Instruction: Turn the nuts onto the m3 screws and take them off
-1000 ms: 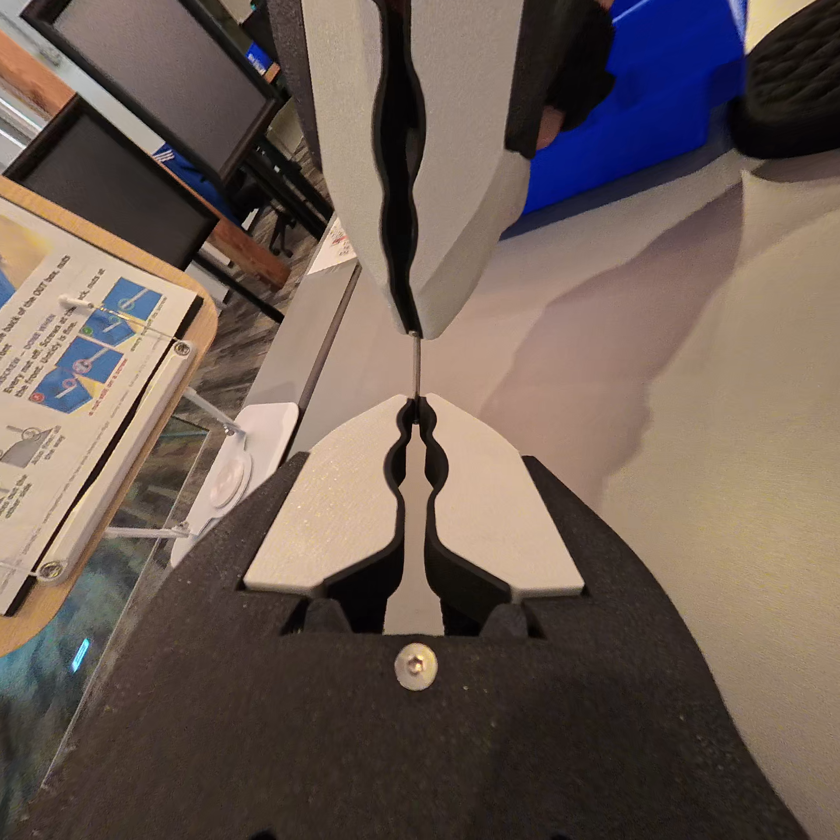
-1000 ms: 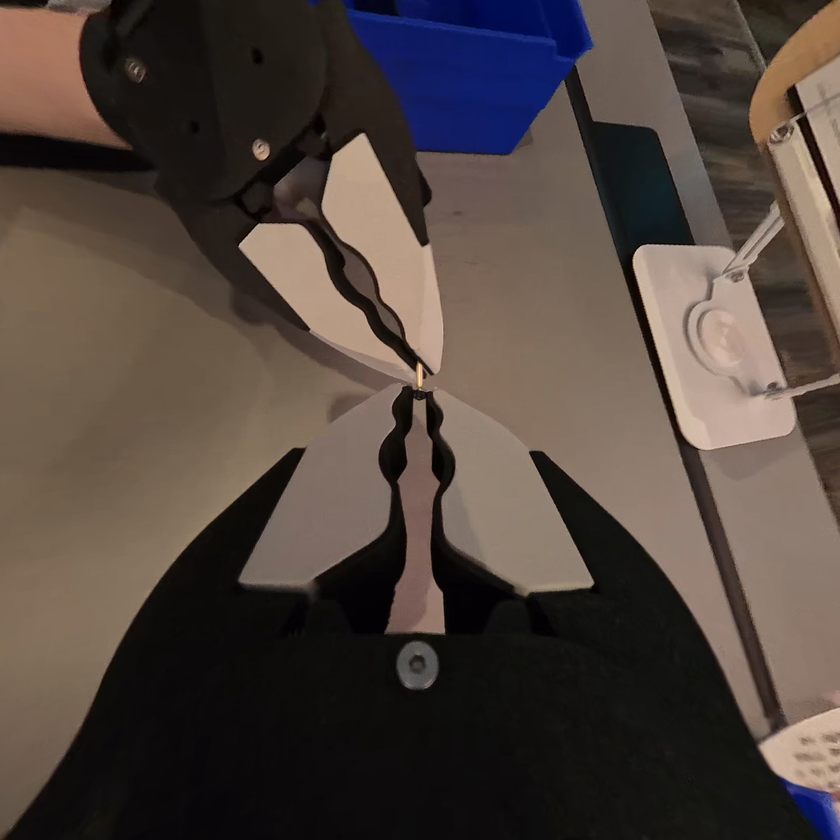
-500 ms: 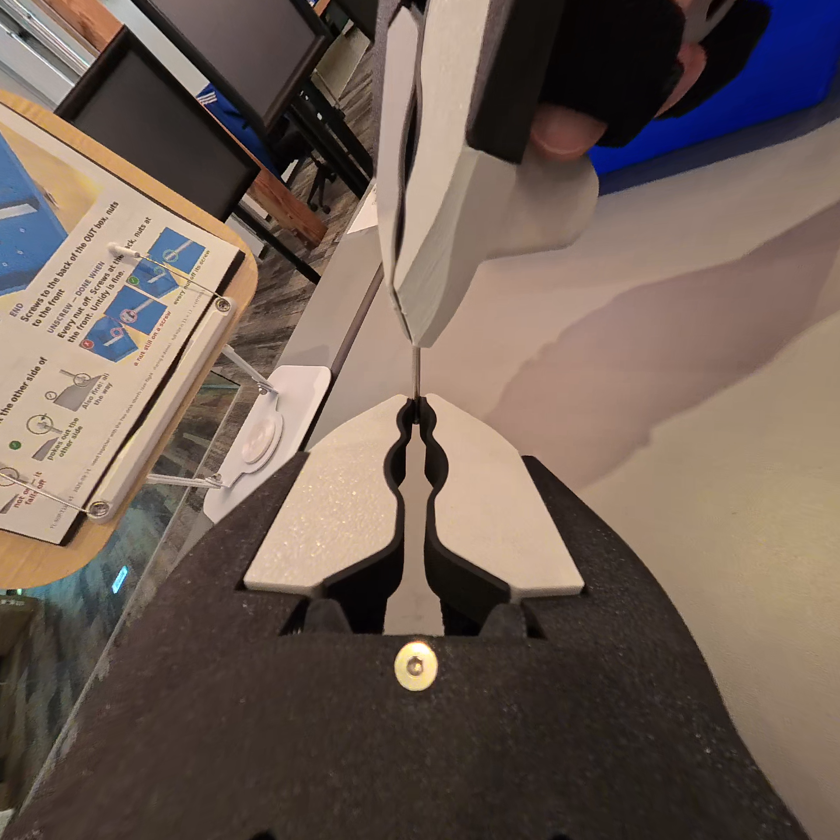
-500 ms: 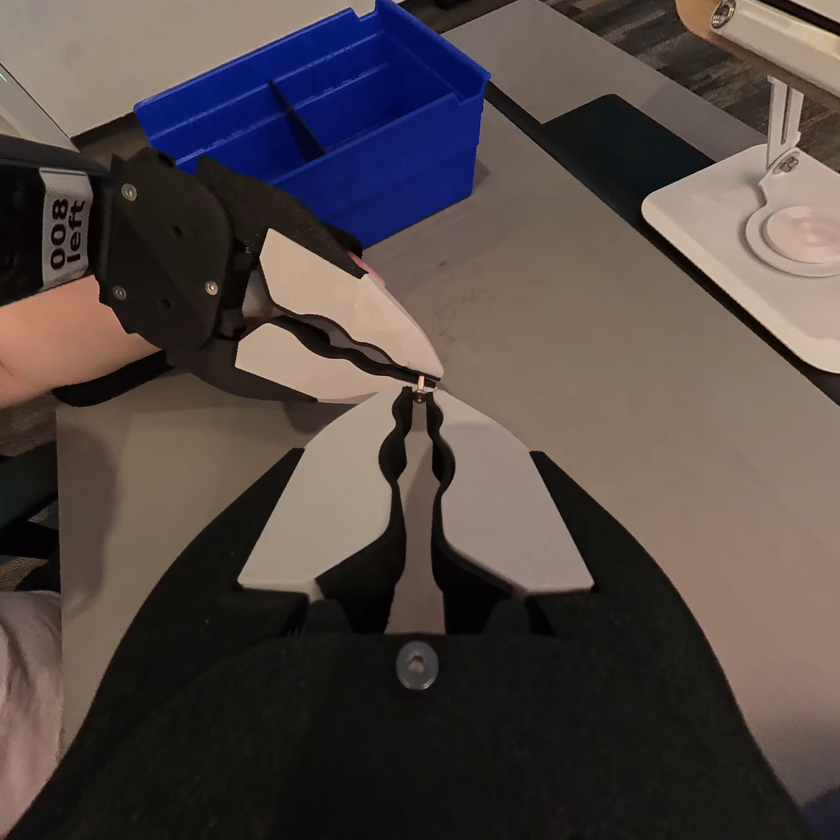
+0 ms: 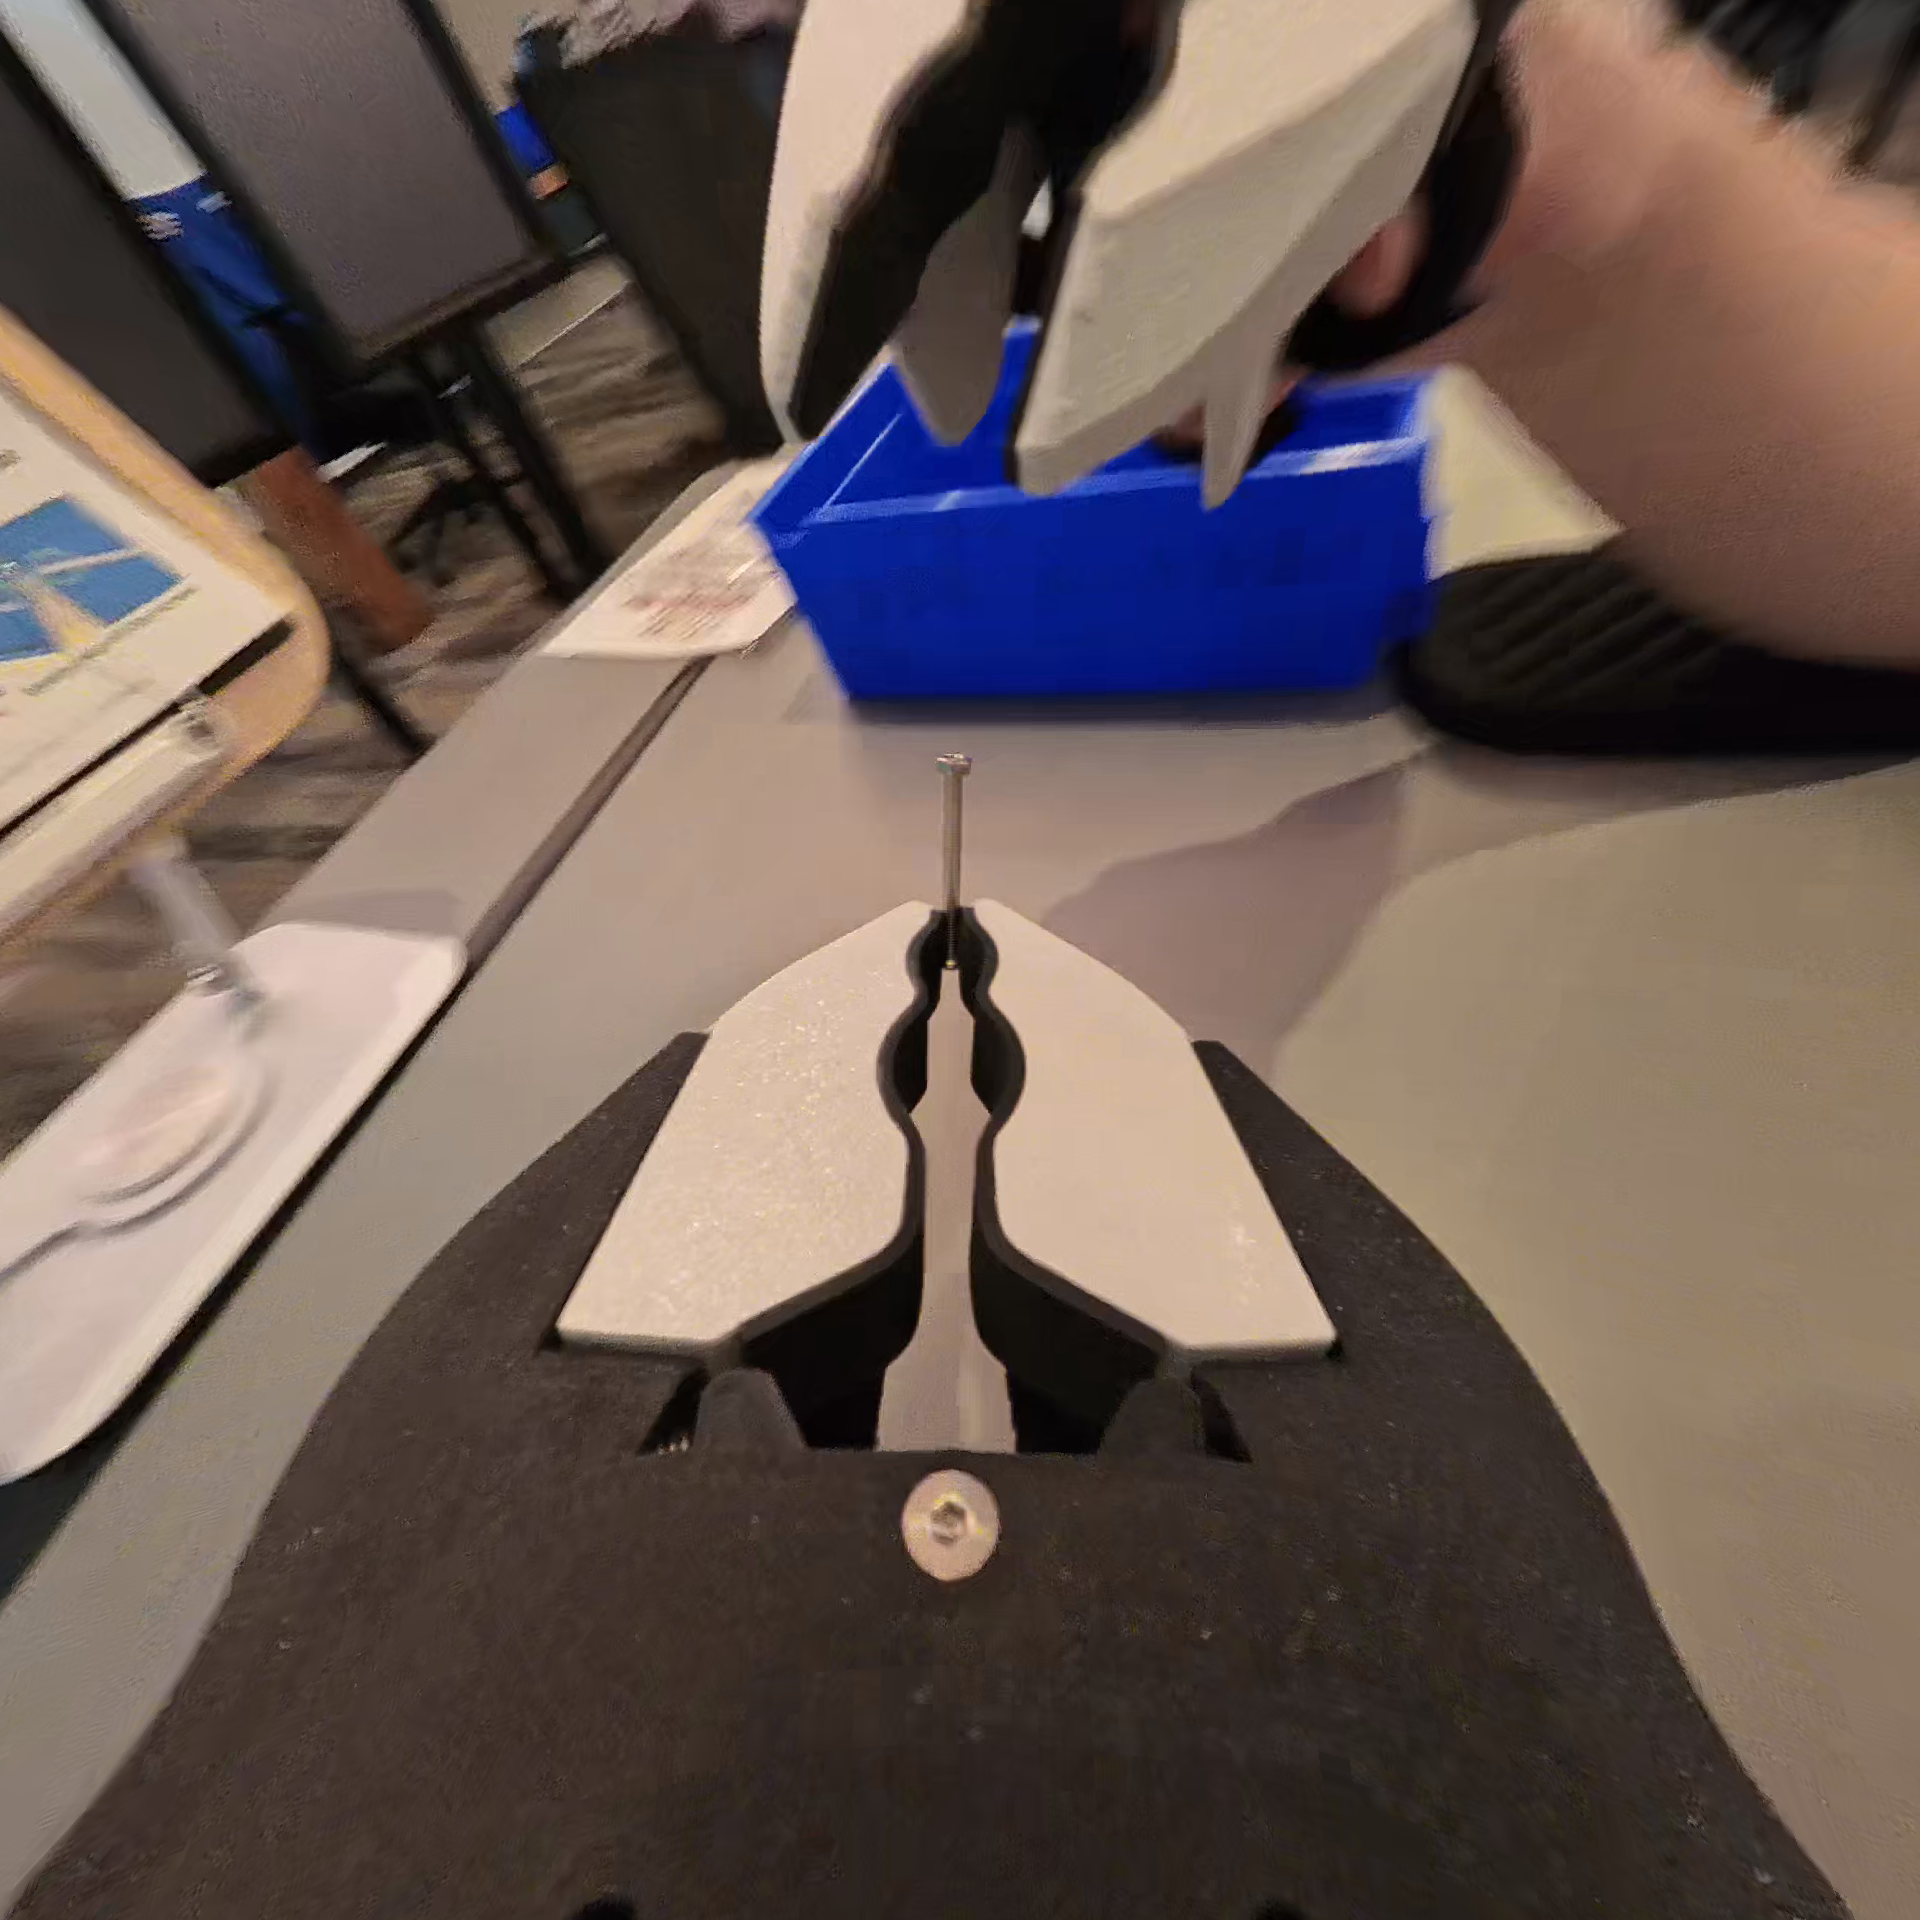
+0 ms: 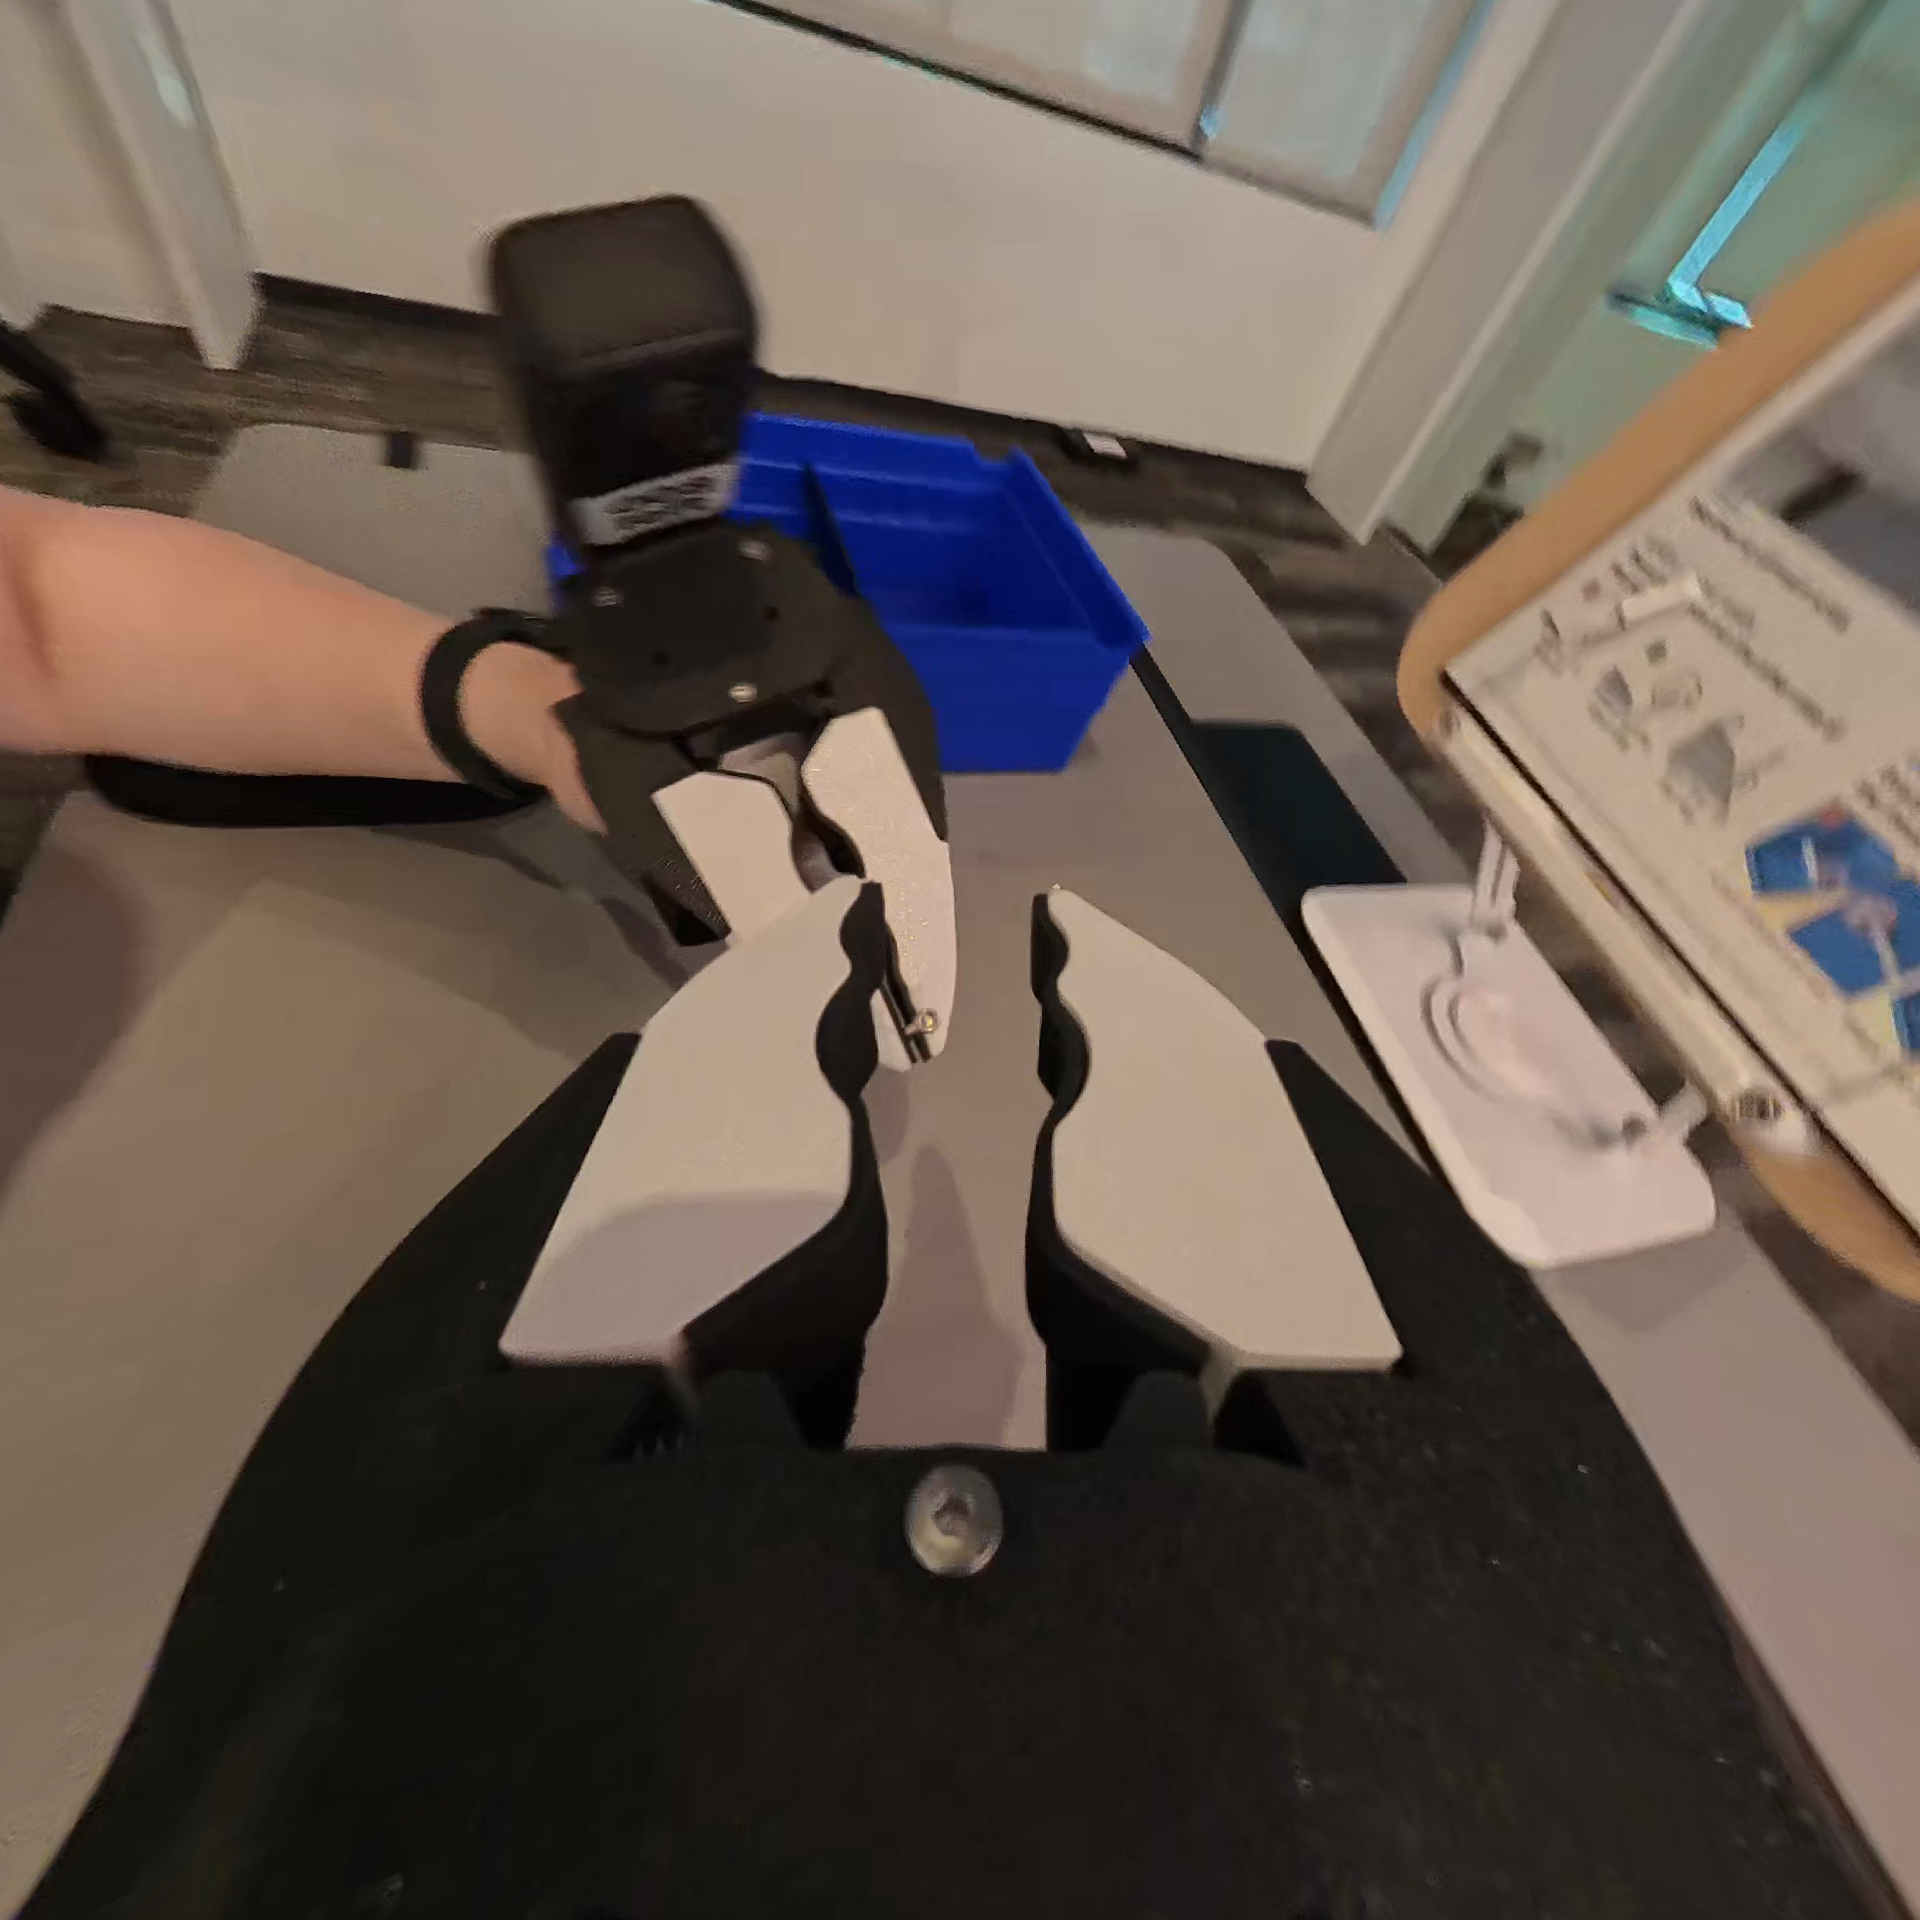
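The left tool pinches a thin silver screw by its threaded end (head outward); the right tool hangs spread above the grey table.

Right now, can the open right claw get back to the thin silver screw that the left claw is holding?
Probably yes. The right claw is open, and the thin silver screw sticks out bare from the shut left claw, with nothing between them.
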`<control>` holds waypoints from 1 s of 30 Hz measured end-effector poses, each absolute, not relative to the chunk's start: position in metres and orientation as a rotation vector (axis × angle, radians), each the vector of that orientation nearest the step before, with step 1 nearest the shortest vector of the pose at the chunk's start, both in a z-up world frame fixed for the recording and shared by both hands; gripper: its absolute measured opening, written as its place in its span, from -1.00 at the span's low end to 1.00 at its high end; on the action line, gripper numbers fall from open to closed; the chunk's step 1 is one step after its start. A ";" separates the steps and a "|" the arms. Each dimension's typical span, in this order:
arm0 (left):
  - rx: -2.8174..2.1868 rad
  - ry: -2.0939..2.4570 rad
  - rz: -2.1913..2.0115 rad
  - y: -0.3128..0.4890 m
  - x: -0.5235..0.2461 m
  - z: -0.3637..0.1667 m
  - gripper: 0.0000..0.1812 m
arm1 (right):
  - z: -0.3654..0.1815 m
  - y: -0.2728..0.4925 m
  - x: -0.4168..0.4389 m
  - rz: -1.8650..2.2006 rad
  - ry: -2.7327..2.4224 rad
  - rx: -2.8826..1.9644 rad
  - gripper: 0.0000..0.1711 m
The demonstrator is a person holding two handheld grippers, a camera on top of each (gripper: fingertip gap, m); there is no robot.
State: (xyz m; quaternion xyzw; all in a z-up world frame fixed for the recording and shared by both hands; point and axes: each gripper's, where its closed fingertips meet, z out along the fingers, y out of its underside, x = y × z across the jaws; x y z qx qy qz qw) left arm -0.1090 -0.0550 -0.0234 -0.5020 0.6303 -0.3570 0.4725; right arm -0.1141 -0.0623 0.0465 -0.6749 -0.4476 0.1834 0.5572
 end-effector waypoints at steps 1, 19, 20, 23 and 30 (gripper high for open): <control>-1.203 1.540 -0.988 -0.066 -0.109 -0.016 -0.98 | 0.050 -0.070 -0.116 0.445 -1.107 -1.548 -0.69; -1.015 1.413 -1.581 -0.124 -0.120 0.051 -0.98 | 0.078 -0.118 -0.140 0.714 -1.230 -1.276 -0.73; -1.016 1.407 -1.579 -0.123 -0.120 0.052 -0.98 | 0.076 -0.118 -0.140 0.713 -1.235 -1.281 -0.73; -1.014 1.397 -1.586 -0.123 -0.121 0.054 -0.98 | 0.077 -0.118 -0.141 0.701 -1.236 -1.276 -0.73; -1.017 1.384 -1.566 -0.121 -0.123 0.058 -0.98 | 0.078 -0.119 -0.138 0.690 -1.242 -1.277 -0.73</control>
